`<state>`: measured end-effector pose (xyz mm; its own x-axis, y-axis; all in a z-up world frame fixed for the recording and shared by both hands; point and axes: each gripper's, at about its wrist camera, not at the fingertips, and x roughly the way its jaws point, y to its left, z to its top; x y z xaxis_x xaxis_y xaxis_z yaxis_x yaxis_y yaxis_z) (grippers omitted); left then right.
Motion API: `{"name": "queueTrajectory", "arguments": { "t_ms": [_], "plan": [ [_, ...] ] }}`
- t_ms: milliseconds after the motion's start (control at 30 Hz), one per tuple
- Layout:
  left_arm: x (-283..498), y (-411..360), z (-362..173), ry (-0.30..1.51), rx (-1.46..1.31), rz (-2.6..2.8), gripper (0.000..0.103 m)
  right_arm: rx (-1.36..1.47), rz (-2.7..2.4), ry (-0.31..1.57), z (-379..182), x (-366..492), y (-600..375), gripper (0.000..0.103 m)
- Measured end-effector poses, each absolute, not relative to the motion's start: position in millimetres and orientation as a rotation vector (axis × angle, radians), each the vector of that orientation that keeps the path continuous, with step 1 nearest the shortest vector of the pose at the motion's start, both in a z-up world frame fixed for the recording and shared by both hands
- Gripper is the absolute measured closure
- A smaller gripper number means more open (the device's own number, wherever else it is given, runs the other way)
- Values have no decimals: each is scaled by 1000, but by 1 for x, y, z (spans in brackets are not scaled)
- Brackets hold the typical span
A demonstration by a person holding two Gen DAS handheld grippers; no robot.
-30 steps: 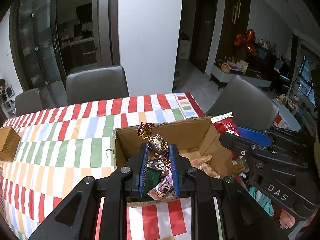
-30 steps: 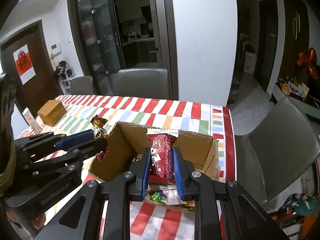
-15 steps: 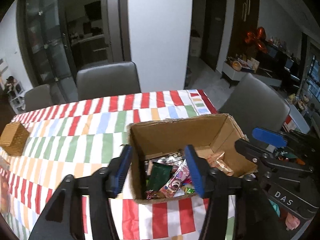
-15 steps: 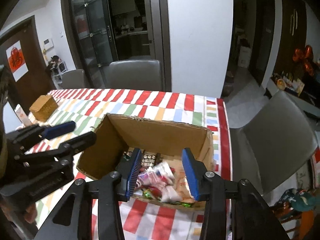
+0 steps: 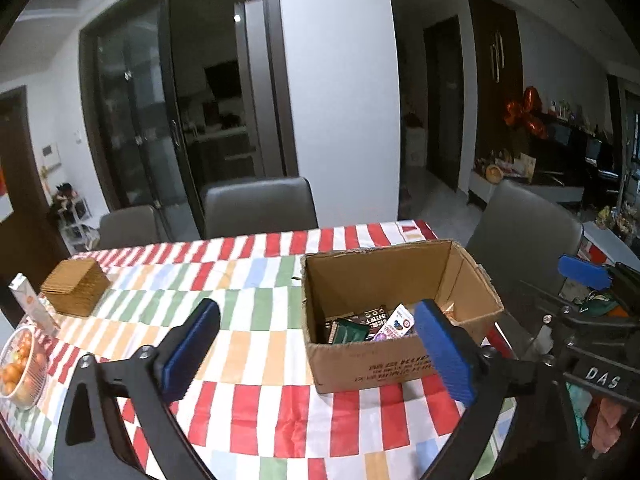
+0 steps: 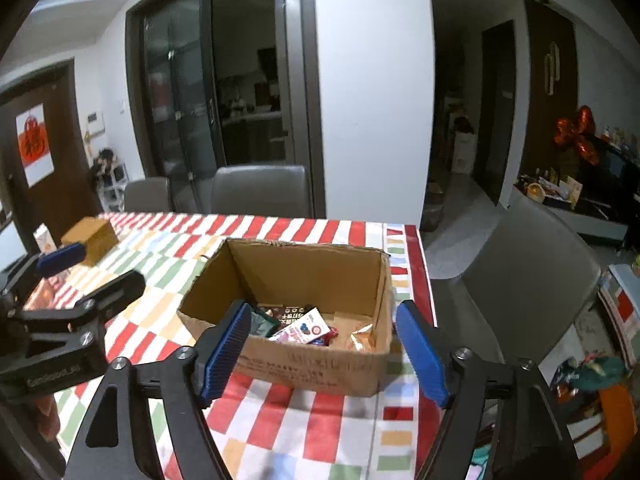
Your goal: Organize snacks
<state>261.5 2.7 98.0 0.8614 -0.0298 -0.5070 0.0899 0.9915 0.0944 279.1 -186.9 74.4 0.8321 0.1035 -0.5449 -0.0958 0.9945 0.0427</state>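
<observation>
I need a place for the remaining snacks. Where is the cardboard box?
In both wrist views, the cardboard box sits near the striped table's right end.

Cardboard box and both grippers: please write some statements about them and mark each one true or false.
1. The cardboard box holds several snack packets. True.
2. The left gripper is clamped on a gold-wrapped candy. False: its jaws have just been opening and stand wide with nothing between them.
3. The right gripper is open and empty. True; its jaws have just been opening.
4. The box stands on a plain white tablecloth. False: the tablecloth is a multicoloured check.
5. A wicker basket sits on the table. True.
</observation>
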Motion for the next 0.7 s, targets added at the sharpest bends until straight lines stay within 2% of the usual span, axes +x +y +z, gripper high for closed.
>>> {"name": "queueTrajectory", "arguments": {
  "t_ms": [233, 700],
  "plan": [
    [219, 5, 97, 471, 117, -44, 0, 7, 73, 512, 77, 232, -189, 18],
    [154, 8, 90, 444, 110, -40, 0, -49, 51, 444, 74, 160, -180, 13]
  ]
}}
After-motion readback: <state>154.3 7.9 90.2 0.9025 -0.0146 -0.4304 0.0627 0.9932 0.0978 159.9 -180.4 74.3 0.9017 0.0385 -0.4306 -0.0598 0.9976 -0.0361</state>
